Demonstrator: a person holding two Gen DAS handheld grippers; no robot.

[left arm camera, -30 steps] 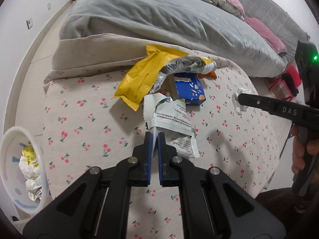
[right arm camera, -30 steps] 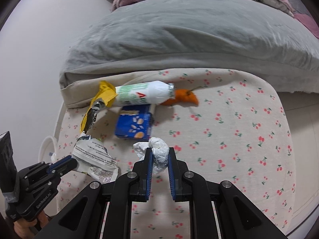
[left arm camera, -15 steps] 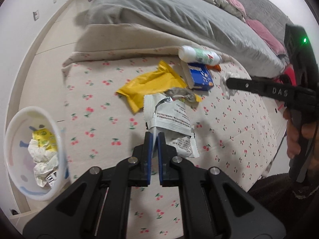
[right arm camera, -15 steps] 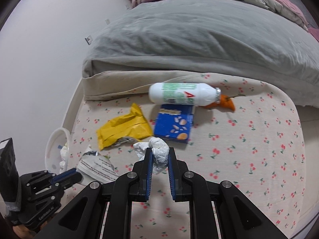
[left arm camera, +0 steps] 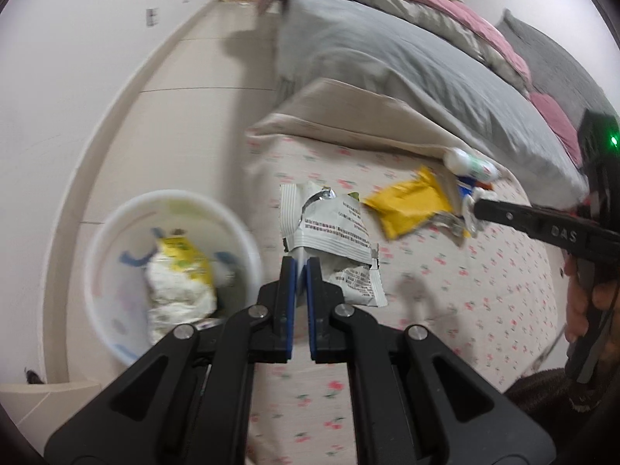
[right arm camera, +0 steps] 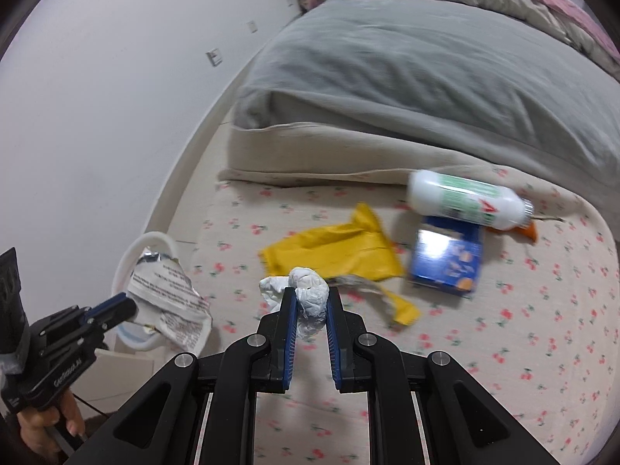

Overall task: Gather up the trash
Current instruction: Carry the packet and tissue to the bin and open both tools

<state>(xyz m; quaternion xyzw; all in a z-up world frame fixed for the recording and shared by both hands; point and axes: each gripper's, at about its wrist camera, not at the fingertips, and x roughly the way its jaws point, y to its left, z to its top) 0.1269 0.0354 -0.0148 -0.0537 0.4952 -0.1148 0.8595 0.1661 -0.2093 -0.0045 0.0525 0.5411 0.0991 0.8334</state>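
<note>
I am carrying a light, crackly white wrapper (left arm camera: 329, 232) pinched by its lower edge in the clamped left hand-held gripper (left arm camera: 301, 271), the bin (left arm camera: 116, 228) down to its left, while the right hand-held gripper (right arm camera: 312, 302) is squeezing a soft crumpled tissue (right arm camera: 308, 294) by its middle

Left claw (left arm camera: 301, 267), right claw (right arm camera: 312, 298): black angular arms, blue ribbed pads, silver screws, white lettering, green light.

We see our right gripper (right arm camera: 309, 302) clamped on a crumpled white tissue wad (right arm camera: 306, 298) above the cherry-print sheet (right arm camera: 503, 348), our left gripper (right arm camera: 124, 304) pinching a torn white printed wrapper (right arm camera: 170, 302).
</note>
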